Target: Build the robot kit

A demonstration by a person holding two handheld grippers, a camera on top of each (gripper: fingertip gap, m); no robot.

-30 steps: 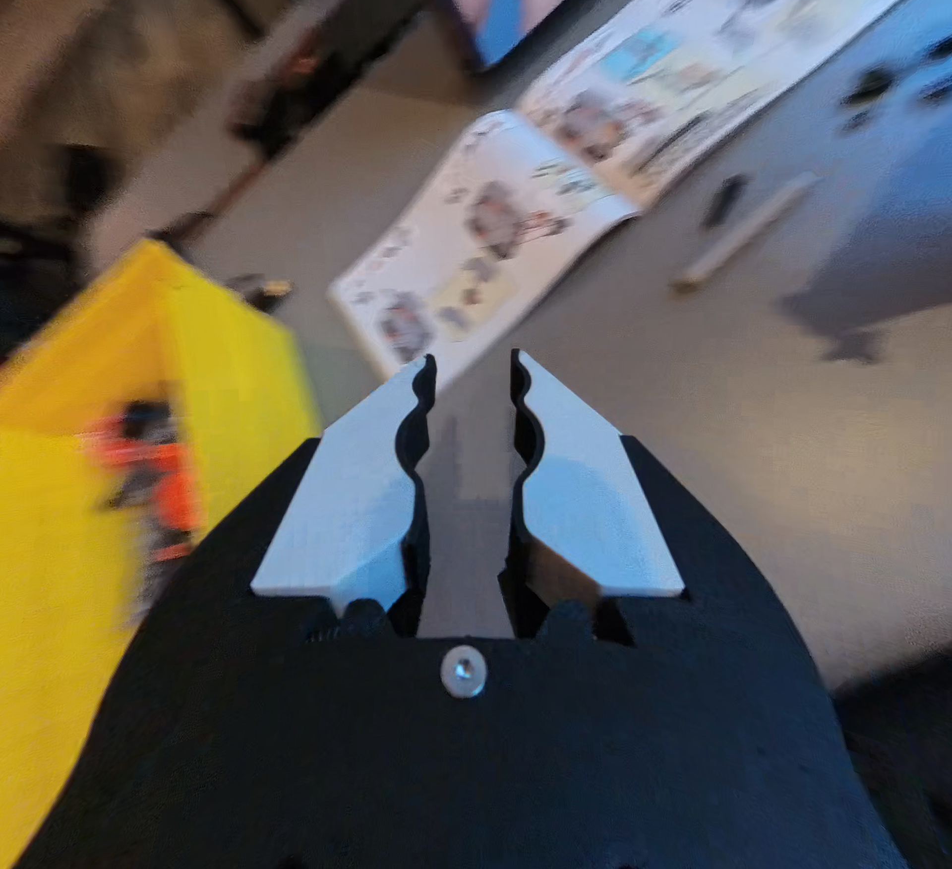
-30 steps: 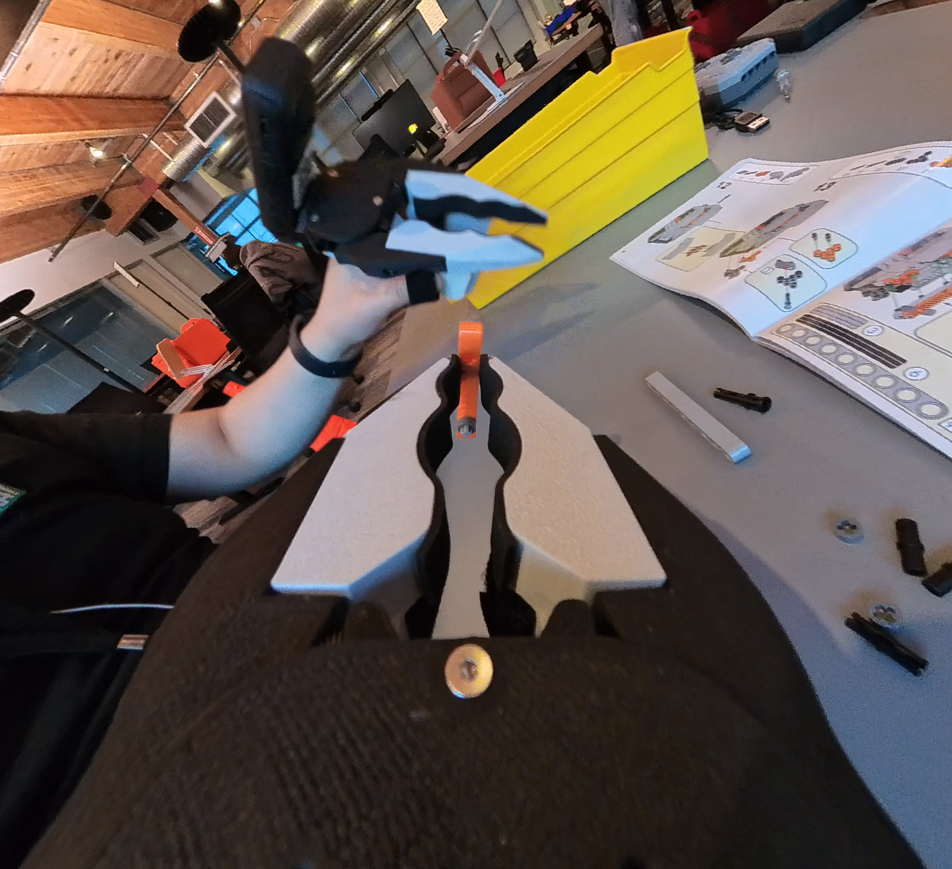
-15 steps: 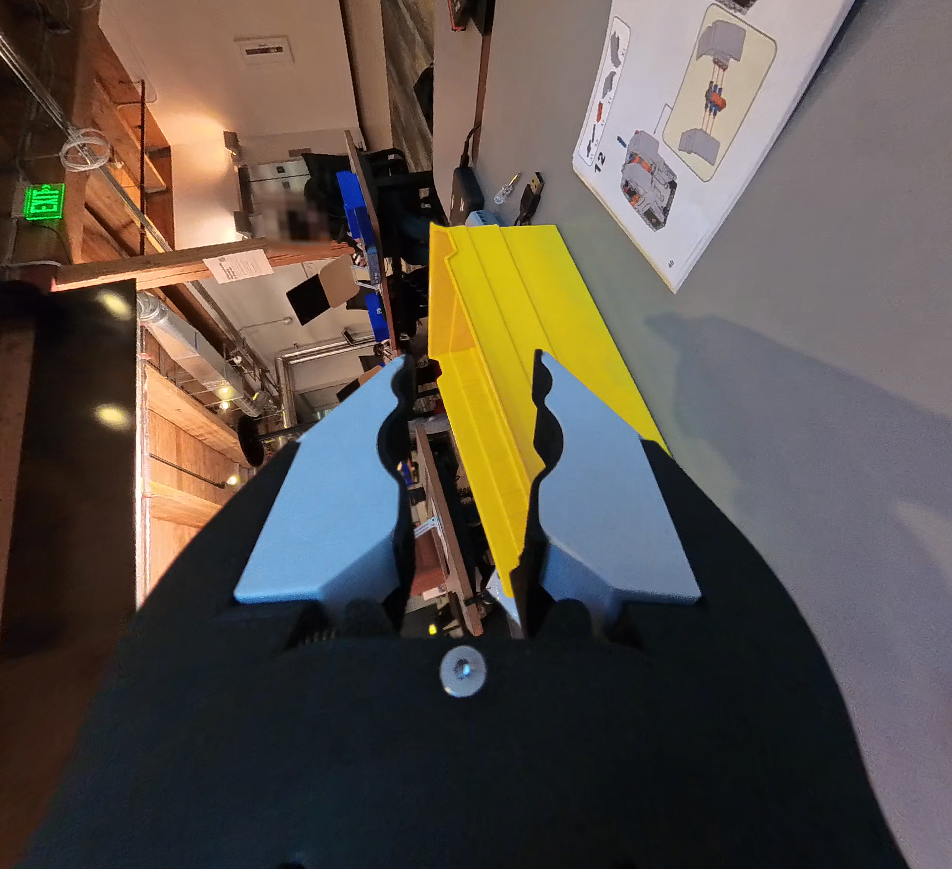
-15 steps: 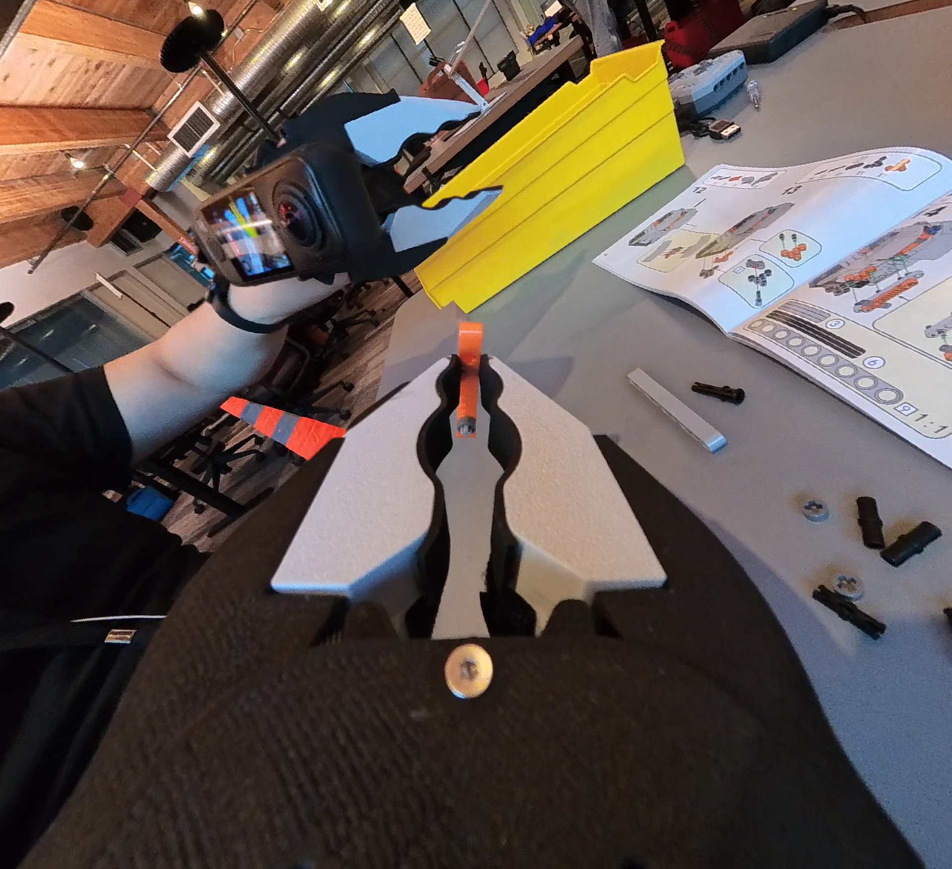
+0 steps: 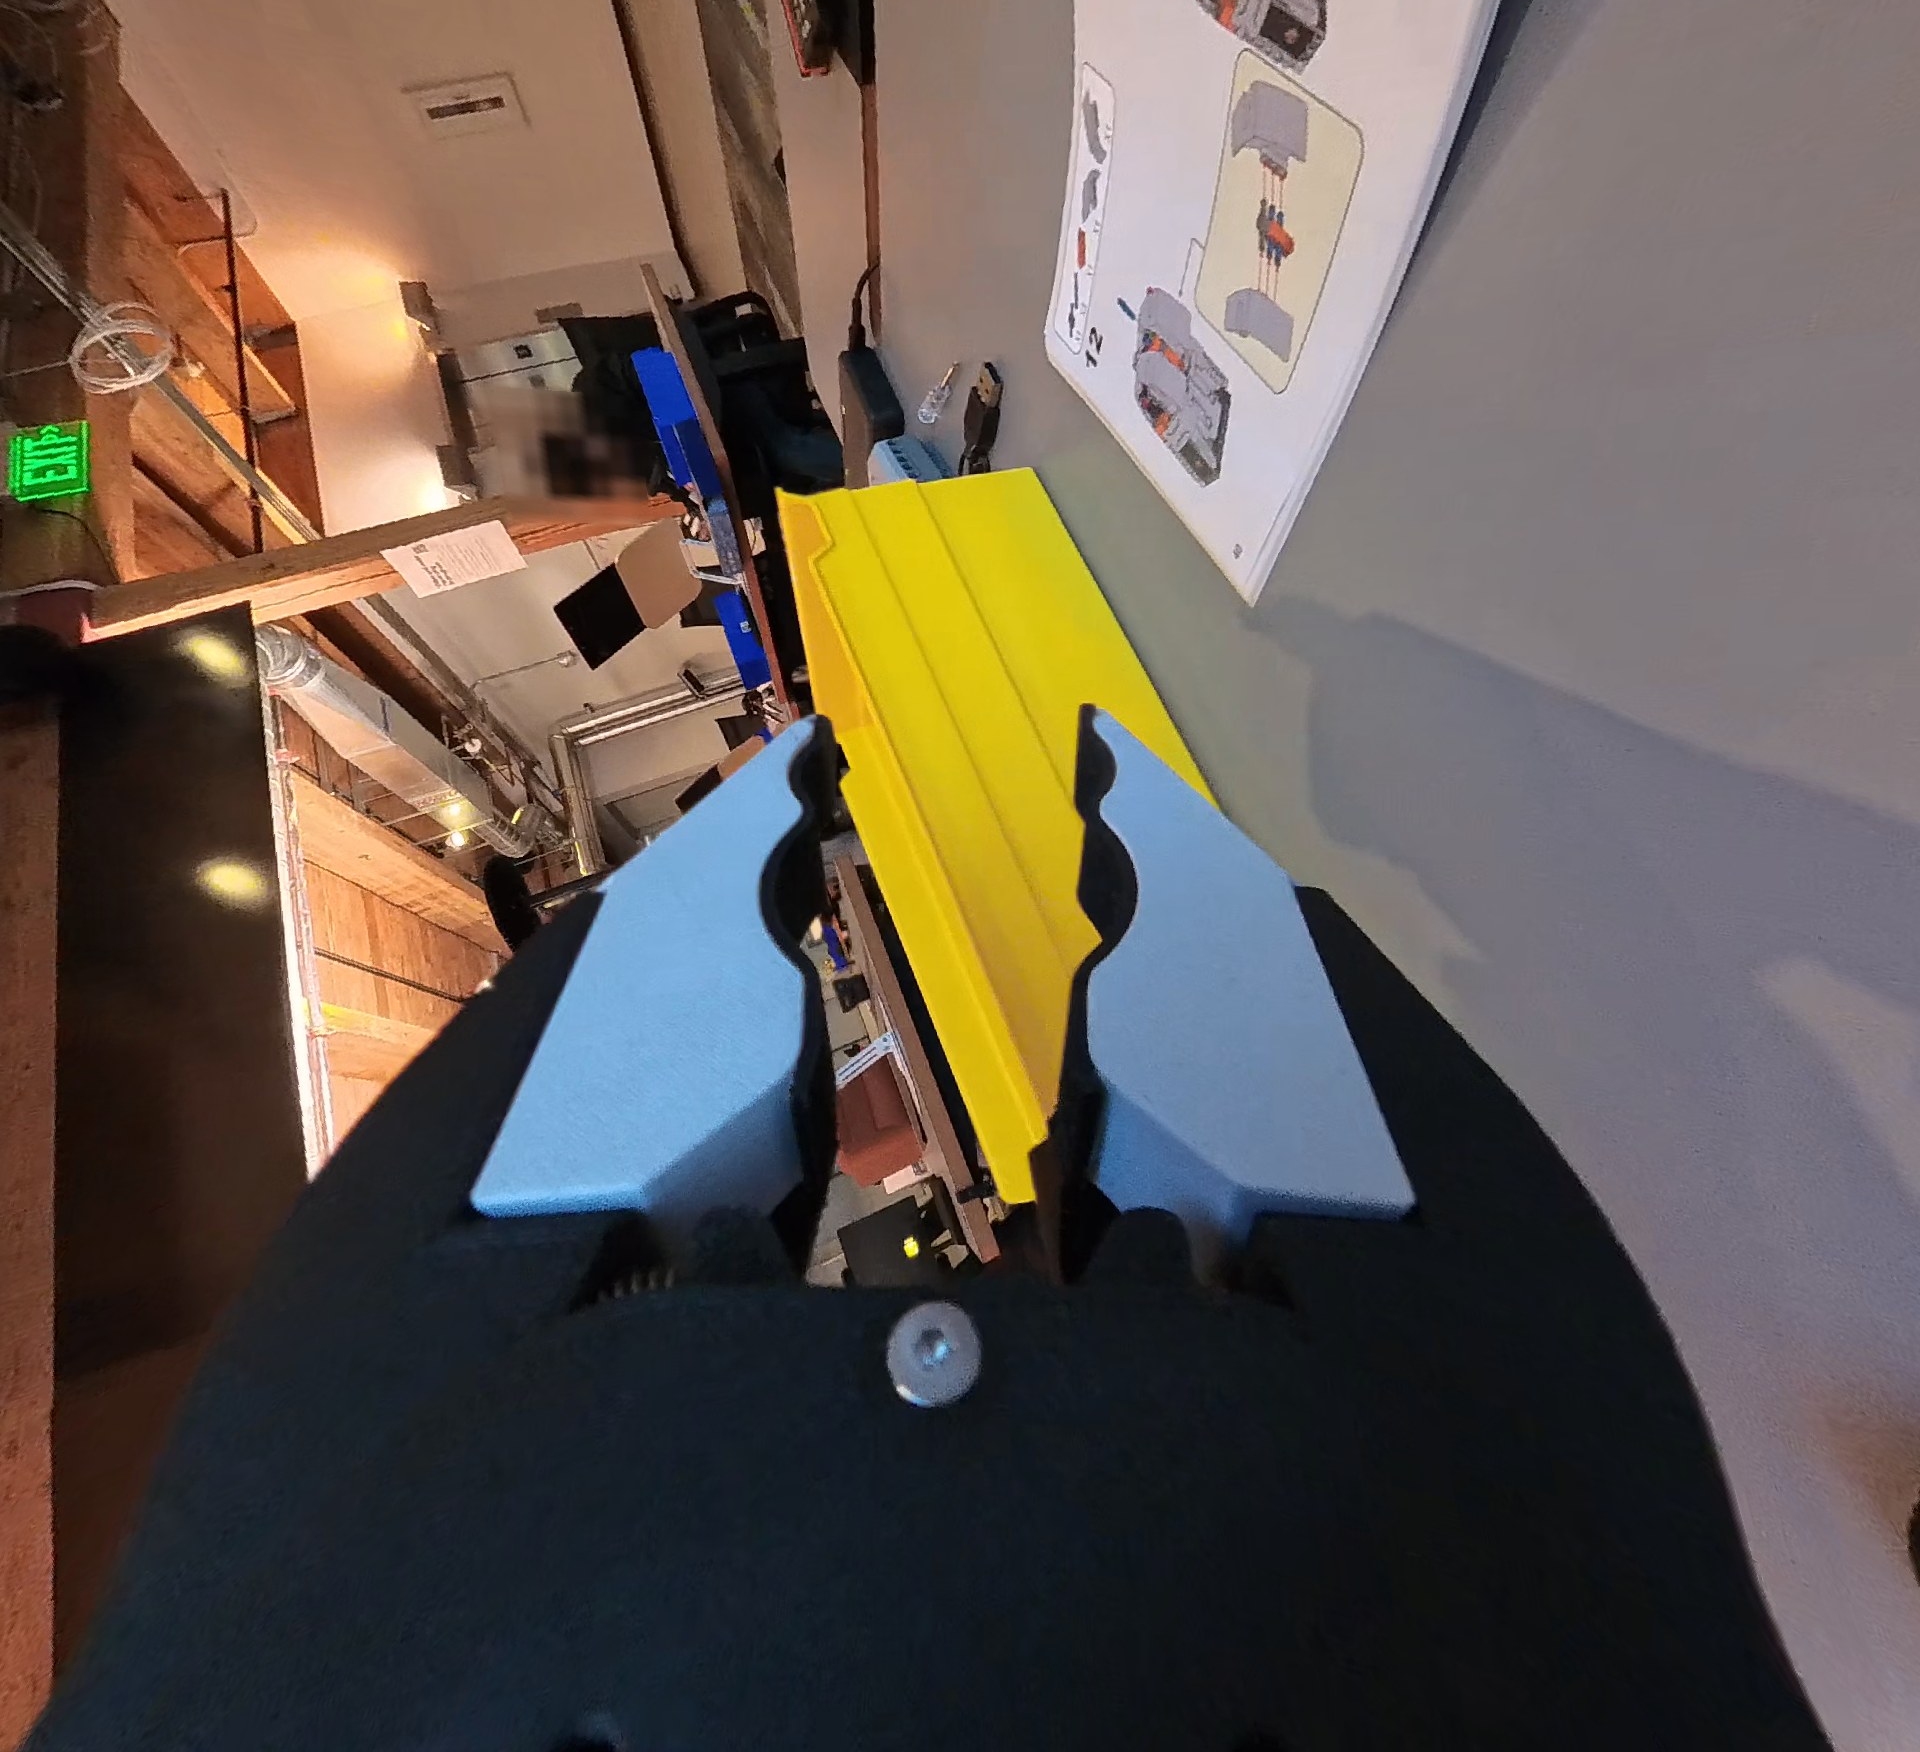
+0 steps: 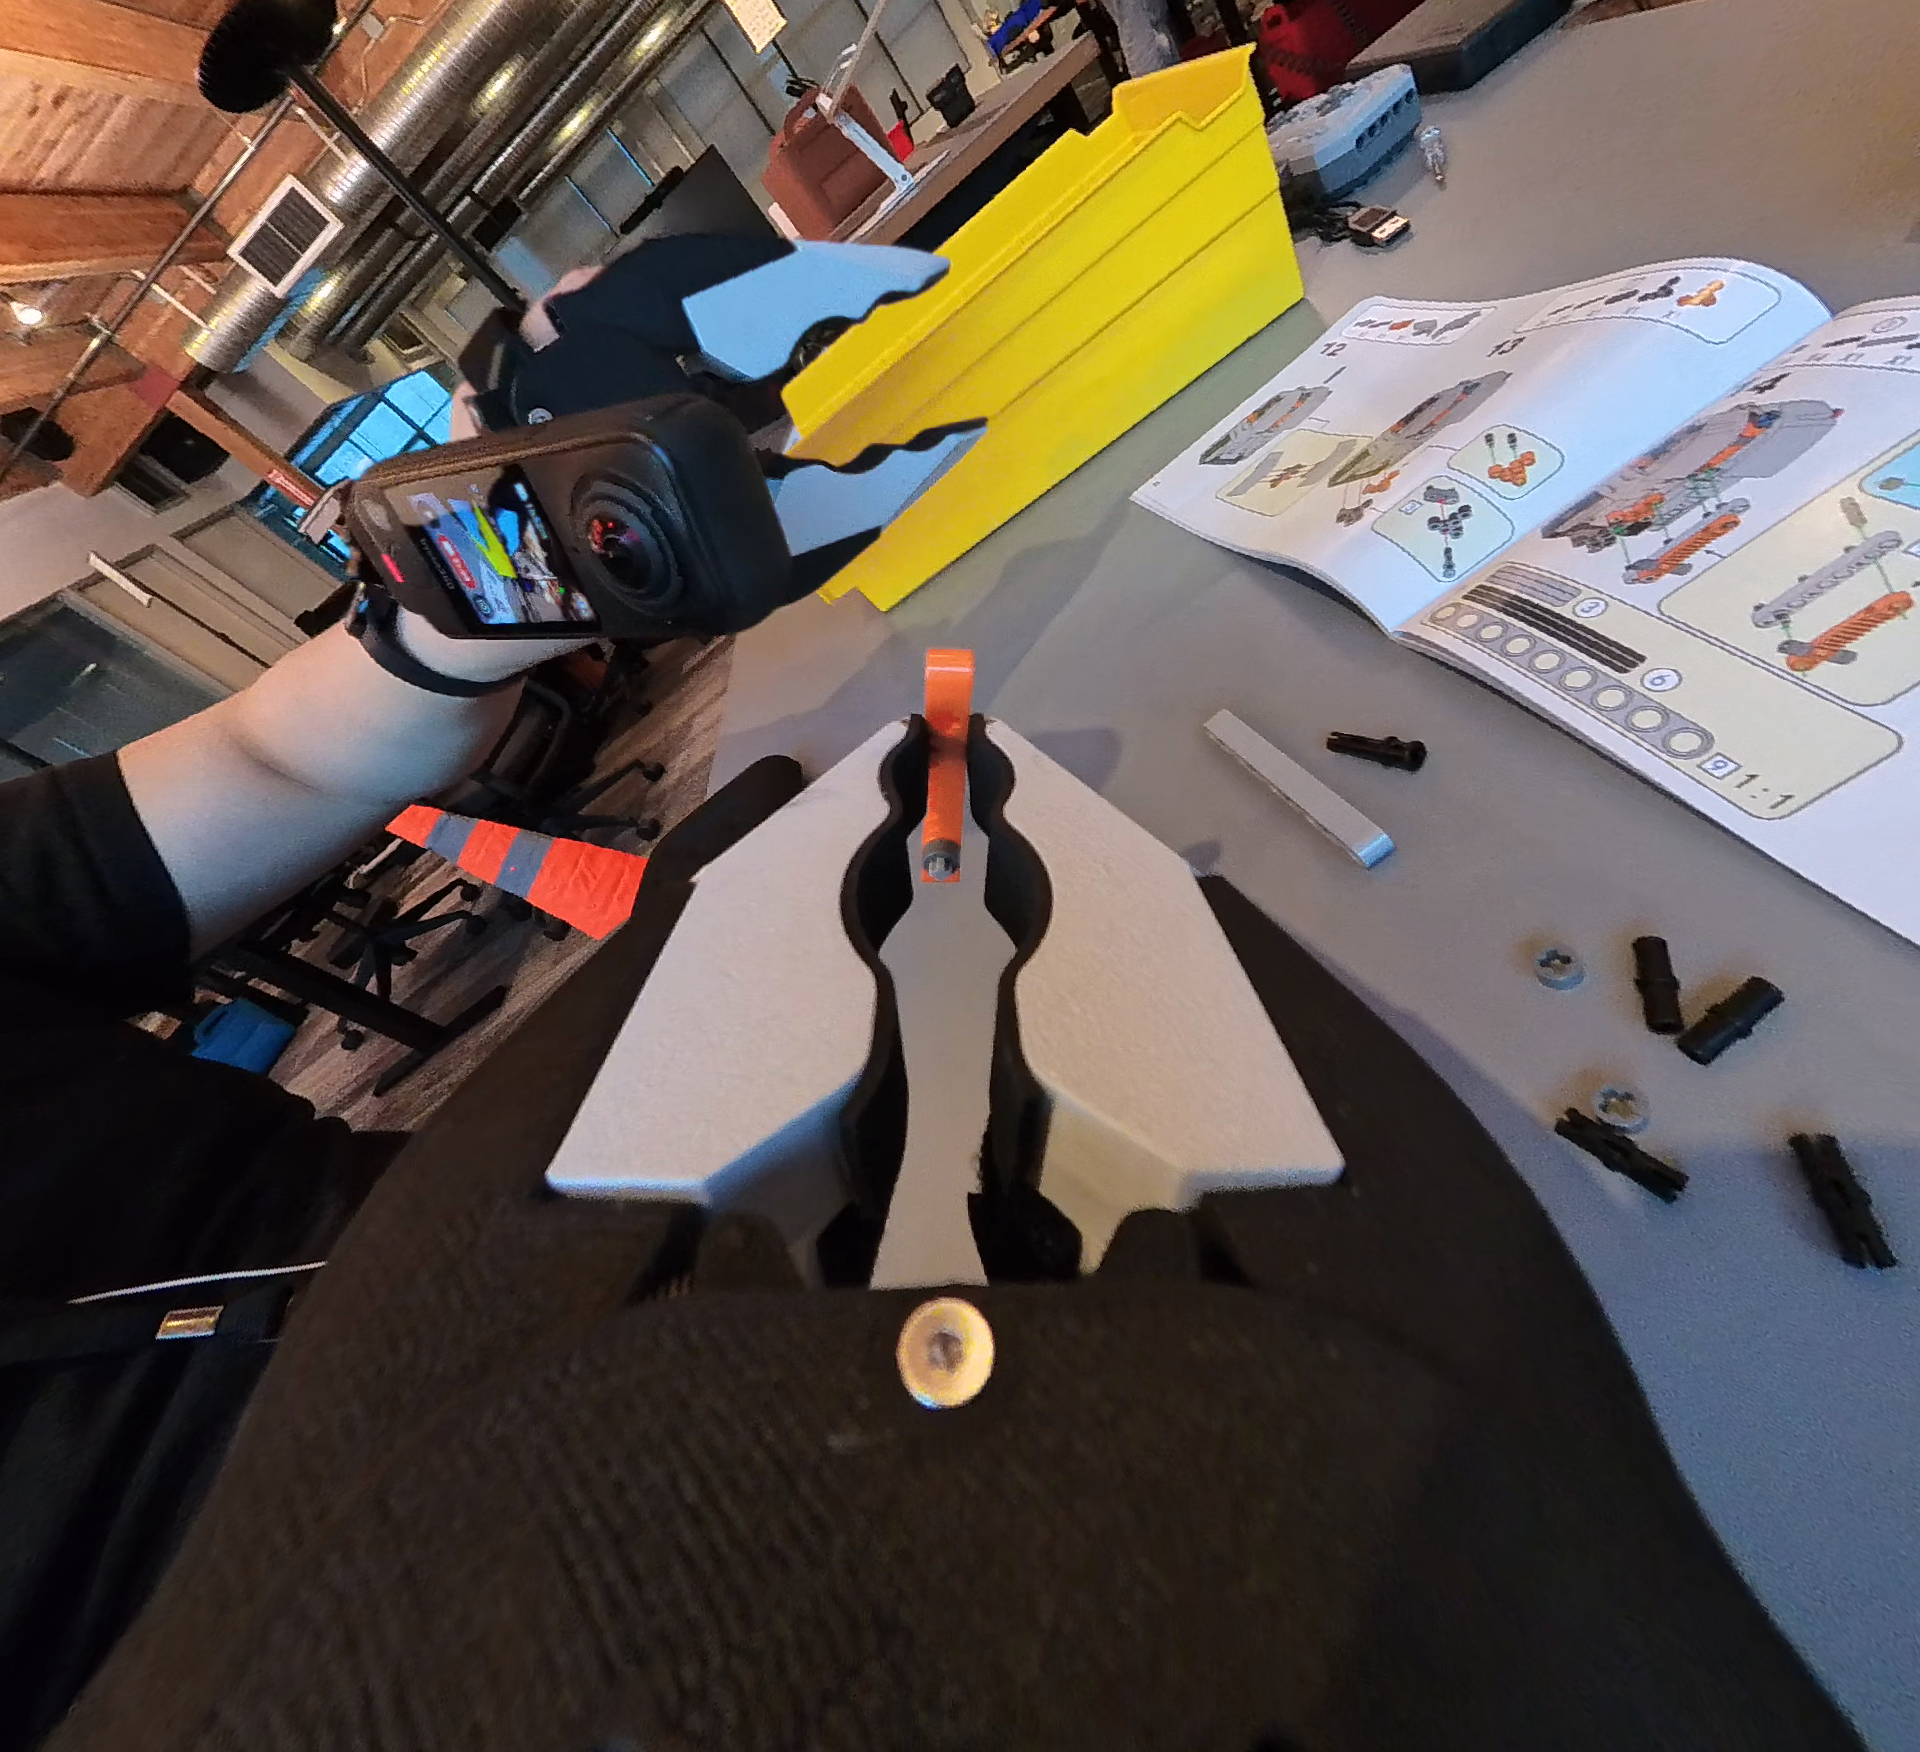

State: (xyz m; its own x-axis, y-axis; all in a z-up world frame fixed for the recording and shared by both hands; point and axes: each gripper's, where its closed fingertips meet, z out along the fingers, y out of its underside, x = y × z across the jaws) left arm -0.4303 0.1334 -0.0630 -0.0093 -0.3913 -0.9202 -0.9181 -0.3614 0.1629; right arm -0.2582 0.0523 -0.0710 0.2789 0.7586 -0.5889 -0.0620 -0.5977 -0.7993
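Note:
My right gripper [image 6: 948,728] is shut on a thin orange beam [image 6: 945,746], which stands upright between the fingertips above the grey table [image 6: 1558,1390]. My left gripper [image 5: 951,726] is open and empty, rolled on its side in the air, with its jaws facing the long side of a yellow bin [image 5: 966,715]. The left gripper also shows in the right wrist view [image 6: 894,372], held in a hand up left of the orange beam, in front of the yellow bin [image 6: 1091,331].
An open instruction booklet [image 6: 1610,497] lies at the right, also in the left wrist view [image 5: 1278,175]. A flat grey beam [image 6: 1294,788], several black pins [image 6: 1725,1016] and small grey bushes [image 6: 1558,967] lie on the table. A grey hub block [image 6: 1351,123] and cables sit behind the bin. The grippers' ends are close to 20 cm from one another.
My left gripper has risen from the table, rolled onto its side and opened wider, now facing the yellow bin. My right gripper has stayed shut on the orange beam and hardly moved.

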